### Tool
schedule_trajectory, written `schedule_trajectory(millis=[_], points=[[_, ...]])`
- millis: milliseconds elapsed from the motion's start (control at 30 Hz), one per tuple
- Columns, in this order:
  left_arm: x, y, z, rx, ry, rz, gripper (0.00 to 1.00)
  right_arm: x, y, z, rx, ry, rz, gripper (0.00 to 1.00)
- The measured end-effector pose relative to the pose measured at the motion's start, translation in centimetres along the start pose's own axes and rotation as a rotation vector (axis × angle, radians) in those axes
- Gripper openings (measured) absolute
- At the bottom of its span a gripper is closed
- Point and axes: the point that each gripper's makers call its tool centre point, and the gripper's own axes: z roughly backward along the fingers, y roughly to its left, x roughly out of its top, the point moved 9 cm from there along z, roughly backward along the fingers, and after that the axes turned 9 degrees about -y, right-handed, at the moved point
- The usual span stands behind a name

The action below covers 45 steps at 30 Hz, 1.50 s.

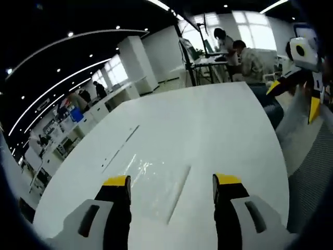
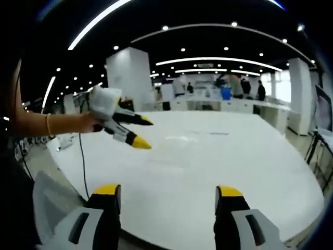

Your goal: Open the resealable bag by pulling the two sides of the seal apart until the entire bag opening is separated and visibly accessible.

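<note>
Left gripper view: clear bag (image 1: 156, 179) flat on counter (image 1: 218, 125), thin, limp, slippery; both grippers' fingers wide open, empty; judge: pinch each seal lip near the ridge.

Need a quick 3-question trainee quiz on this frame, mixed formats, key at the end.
1. True or false: the clear plastic bag lies flat on the white table, ahead of the left hand-held gripper, untouched.
2. Multiple choice: the jaws of the right hand-held gripper are (a) shut on the bag, (b) open and holding nothing, (c) shut and holding nothing.
3. Fill in: in the right gripper view, the other gripper comes in from the ____ side, held by a person's hand.

Key: 1 true; 2 b; 3 left.
</note>
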Motion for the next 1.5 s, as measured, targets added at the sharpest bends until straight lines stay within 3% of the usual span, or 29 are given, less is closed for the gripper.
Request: schedule_trajectory(millis=[233, 367, 567, 733, 833, 1000, 1100, 1167, 1300, 1500], points=[[1.7, 0.0, 2.3, 0.055, -0.085, 0.061, 0.82, 0.4, -0.1, 0.0, 0.01, -0.015, 0.025, 0.82], [2.6, 0.1, 3.5, 0.123, -0.139, 0.055, 0.99, 0.8, -0.1, 0.0, -0.01, -0.056, 0.022, 0.89], [3.1, 0.2, 6.4, 0.197, -0.15, 0.06, 0.99, 1.3, 0.0, 0.0, -0.002, -0.076, 0.024, 0.89], [2.4, -0.1, 9.1, 0.305, -0.101, 0.056, 0.99, 1.6, 0.0, 0.0, 0.009, -0.08, 0.028, 0.86], [2.0, -0.8, 10.2, 0.327, -0.113, 0.115, 0.99, 1.9, 0.2, 0.0, 0.014, -0.084, 0.022, 0.86], [0.6, -2.3, 11.9, 0.357, -0.059, 0.178, 0.99, 2.3, 0.4, -0.2, 0.033, -0.088, 0.041, 0.86], [0.1, -3.1, 12.7, 0.379, -0.079, 0.238, 0.99, 2.5, 0.3, -0.3, 0.034, -0.093, 0.04, 0.85], [-0.3, -3.7, 13.2, 0.374, -0.091, 0.248, 0.99, 2.5, 0.3, -0.3, 0.036, -0.094, 0.04, 0.85], [-1.4, -4.9, 13.6, 0.346, -0.023, 0.222, 0.96, 2.4, 0.4, -0.2, 0.043, -0.079, 0.054, 0.84], [-1.6, -6.3, 14.1, 0.336, -0.026, 0.236, 0.95, 2.6, 0.6, 0.1, 0.045, -0.085, 0.057, 0.83]])
